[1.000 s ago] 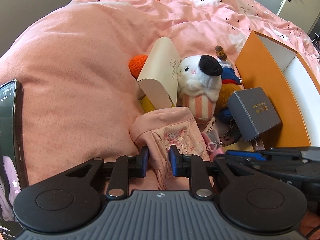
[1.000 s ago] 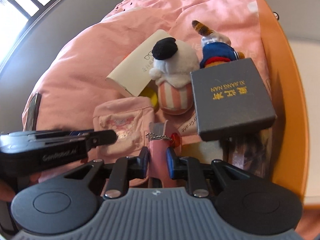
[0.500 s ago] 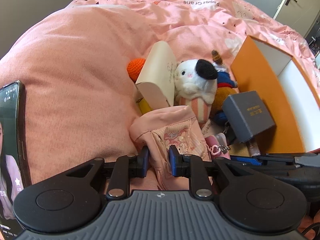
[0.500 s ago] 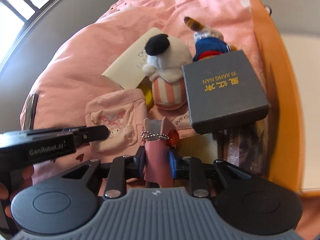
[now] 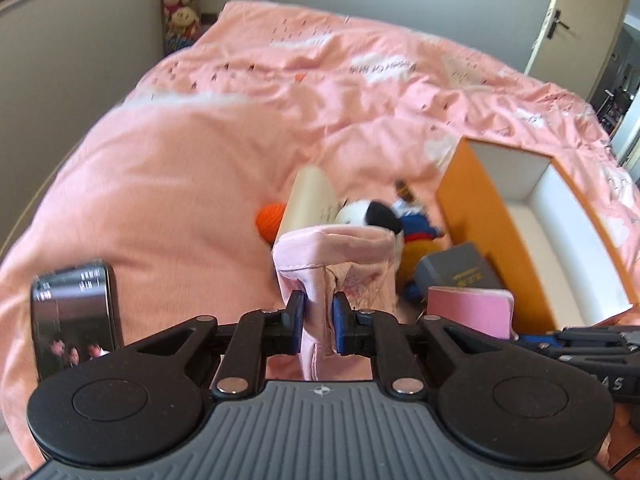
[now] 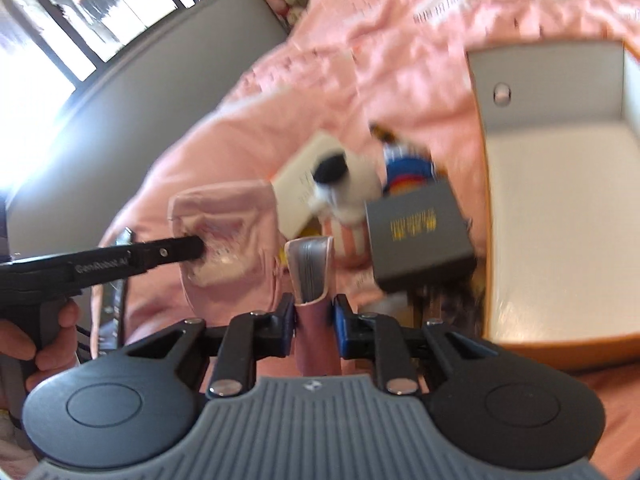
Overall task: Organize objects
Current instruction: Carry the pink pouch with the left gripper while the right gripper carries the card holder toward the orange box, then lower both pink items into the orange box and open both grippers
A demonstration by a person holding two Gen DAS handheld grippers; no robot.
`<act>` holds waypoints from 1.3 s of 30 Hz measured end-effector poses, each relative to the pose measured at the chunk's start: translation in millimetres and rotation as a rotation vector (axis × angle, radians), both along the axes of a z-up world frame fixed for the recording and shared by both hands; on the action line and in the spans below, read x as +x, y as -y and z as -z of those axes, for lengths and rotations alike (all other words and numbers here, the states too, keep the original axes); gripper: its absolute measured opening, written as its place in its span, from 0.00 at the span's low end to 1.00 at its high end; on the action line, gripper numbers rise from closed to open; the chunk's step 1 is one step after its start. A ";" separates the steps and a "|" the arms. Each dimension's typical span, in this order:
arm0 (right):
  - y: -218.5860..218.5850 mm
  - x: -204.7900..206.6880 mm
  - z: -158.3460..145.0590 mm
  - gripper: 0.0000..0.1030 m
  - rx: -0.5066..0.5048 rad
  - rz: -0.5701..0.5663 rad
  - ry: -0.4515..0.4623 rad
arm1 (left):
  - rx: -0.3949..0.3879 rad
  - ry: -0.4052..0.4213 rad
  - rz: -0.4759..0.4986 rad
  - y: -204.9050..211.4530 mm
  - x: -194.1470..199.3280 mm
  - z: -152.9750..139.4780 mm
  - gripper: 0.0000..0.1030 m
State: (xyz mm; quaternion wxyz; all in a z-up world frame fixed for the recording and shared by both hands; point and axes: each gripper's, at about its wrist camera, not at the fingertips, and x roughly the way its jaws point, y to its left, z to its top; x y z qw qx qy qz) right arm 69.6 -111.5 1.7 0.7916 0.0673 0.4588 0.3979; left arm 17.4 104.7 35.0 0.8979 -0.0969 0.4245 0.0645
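My left gripper [image 5: 317, 320] is shut on a pink cloth pouch [image 5: 340, 264] and holds it up above the bed; the pouch also shows in the right wrist view [image 6: 228, 240]. My right gripper [image 6: 313, 322] is shut on a small pink notebook [image 6: 310, 276], raised; it shows in the left wrist view [image 5: 468, 312]. Behind lie a white plush with a black cap [image 6: 344, 184], a grey box [image 6: 416, 236], a blue doll [image 5: 416, 228], a cream box [image 5: 308, 204] and an orange ball [image 5: 270, 220]. An open orange box [image 6: 560, 208] stands at the right.
A phone [image 5: 76, 316] lies on the pink duvet [image 5: 180, 184] at the left. A wall and window are at the left, a door [image 5: 580, 20] at the far right. The other gripper's body [image 5: 592, 344] sits low right.
Both grippers have risen and pulled back, lifting the pouch and the notebook off the bed. The views are blurred by motion.
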 end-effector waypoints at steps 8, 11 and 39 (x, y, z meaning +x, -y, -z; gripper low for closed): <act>41.4 5.1 -57.3 0.21 0.083 0.073 0.131 | -0.122 0.100 0.108 27.6 9.1 -42.5 0.15; 65.1 10.8 -75.9 0.21 0.093 0.122 0.167 | -0.212 0.129 0.153 44.6 23.3 -53.6 0.15; 124.2 112.2 8.2 0.21 -0.091 0.293 -0.192 | -0.139 -0.212 0.359 176.1 129.5 21.6 0.13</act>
